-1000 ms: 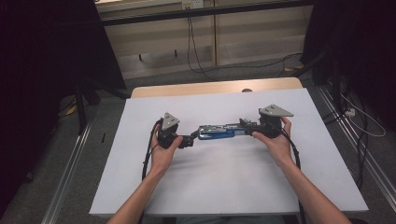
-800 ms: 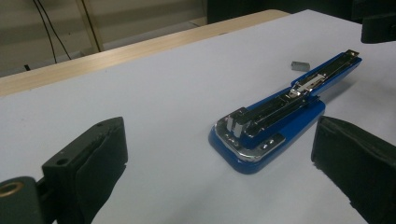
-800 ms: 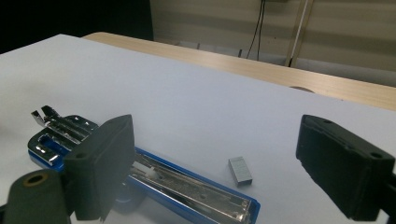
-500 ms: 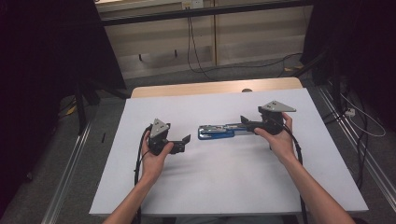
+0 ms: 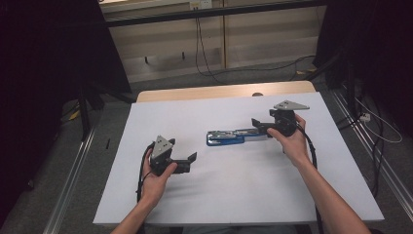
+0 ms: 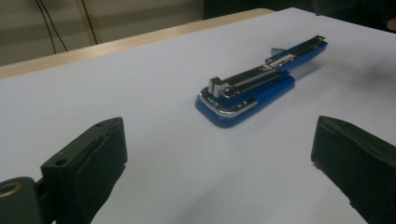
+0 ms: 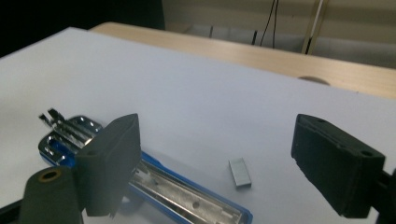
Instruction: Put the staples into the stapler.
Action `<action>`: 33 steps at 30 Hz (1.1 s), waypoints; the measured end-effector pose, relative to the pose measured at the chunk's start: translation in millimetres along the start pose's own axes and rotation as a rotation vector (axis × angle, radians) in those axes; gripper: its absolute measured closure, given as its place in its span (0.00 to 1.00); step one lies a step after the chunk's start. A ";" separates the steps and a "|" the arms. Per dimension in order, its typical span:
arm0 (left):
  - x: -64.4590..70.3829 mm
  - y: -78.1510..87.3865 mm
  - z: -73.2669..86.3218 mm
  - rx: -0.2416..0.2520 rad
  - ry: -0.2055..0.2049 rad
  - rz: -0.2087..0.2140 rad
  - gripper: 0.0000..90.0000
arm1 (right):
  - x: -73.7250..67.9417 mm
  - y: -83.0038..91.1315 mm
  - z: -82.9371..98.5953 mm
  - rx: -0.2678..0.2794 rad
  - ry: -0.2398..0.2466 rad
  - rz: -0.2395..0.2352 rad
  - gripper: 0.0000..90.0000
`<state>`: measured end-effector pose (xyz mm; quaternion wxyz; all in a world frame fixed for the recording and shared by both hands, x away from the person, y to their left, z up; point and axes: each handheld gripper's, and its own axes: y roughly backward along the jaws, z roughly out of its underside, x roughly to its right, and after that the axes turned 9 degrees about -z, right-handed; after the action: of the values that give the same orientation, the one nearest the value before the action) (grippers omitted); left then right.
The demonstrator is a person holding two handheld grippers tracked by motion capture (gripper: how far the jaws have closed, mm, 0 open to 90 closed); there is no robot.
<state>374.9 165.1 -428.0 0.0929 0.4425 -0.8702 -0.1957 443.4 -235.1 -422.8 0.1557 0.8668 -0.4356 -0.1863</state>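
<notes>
The desk [image 5: 234, 195] is covered in plain white, with a pale wood strip along its far edge. The stapler [image 5: 234, 137] is bright blue with silver metal parts; the staple block [image 7: 240, 172] is silver-grey. Both claws, left claw [image 5: 187, 161] and right claw [image 5: 260, 124], are matt black with grey plates.

**No legible markings on stapler or table**

No text, label, brand, number or sign can be read in any view. The blue stapler [image 5: 233, 136], at the centre of the high view on the white table [image 5: 234, 195], shows bare plastic and metal. The small grey block [image 7: 240, 172] at lower centre of the right gripper view carries no lettering.
</notes>
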 end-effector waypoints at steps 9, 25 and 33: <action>-3.0 16.6 8.7 0.021 0.011 -0.024 0.04 | 13.7 -7.9 -8.6 -0.102 -0.012 0.033 0.19; 10.0 27.7 18.0 0.014 -0.046 -0.018 0.04 | 30.9 -22.7 -20.3 -0.228 -0.009 -0.006 0.27; 4.8 21.5 18.5 0.002 -0.042 -0.031 0.04 | 32.0 -36.0 -24.6 -0.309 0.026 -0.014 0.23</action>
<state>350.1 177.5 -435.7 0.0712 0.4519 -0.8651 -0.2056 497.5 -237.9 -422.6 0.2915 0.8379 -0.3938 -0.2407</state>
